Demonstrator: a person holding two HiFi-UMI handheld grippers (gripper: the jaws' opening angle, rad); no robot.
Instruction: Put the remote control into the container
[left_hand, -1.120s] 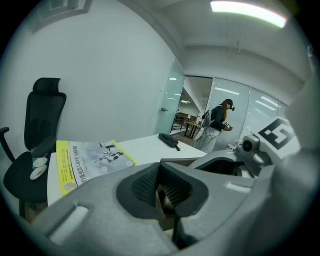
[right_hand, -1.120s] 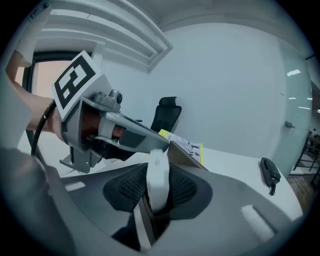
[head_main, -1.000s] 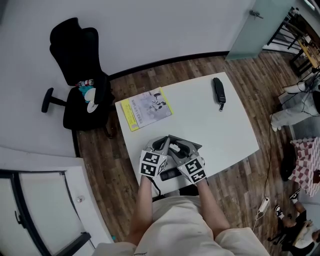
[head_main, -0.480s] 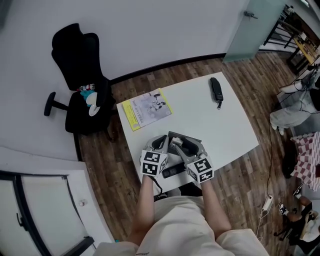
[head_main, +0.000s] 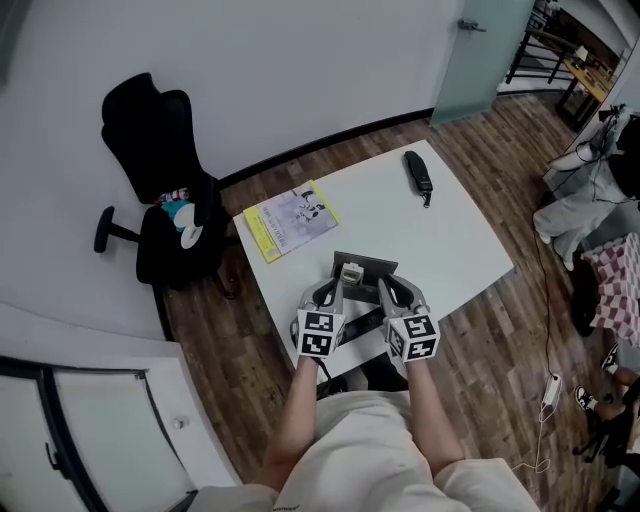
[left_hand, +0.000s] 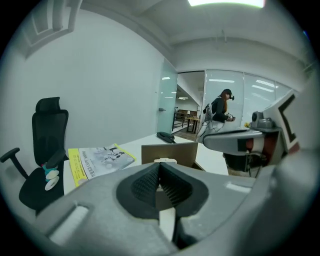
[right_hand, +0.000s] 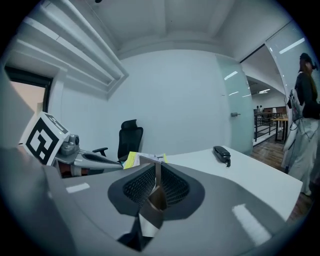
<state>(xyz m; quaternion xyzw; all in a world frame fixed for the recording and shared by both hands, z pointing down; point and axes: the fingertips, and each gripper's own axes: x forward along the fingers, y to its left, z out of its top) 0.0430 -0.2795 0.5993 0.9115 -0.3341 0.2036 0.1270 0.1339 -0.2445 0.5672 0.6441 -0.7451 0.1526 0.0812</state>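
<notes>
At the desk's 6 o'clock edge, the left hand-held gripper and just-closed right hand-held gripper pinch the container; the remote control at 1 o'clock likely needs fetching next.

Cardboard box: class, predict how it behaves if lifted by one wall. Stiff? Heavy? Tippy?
The cardboard box is probably light: thin brown walls, open top. One wall would likely flex. The white item inside might shift if it tilts.
</notes>
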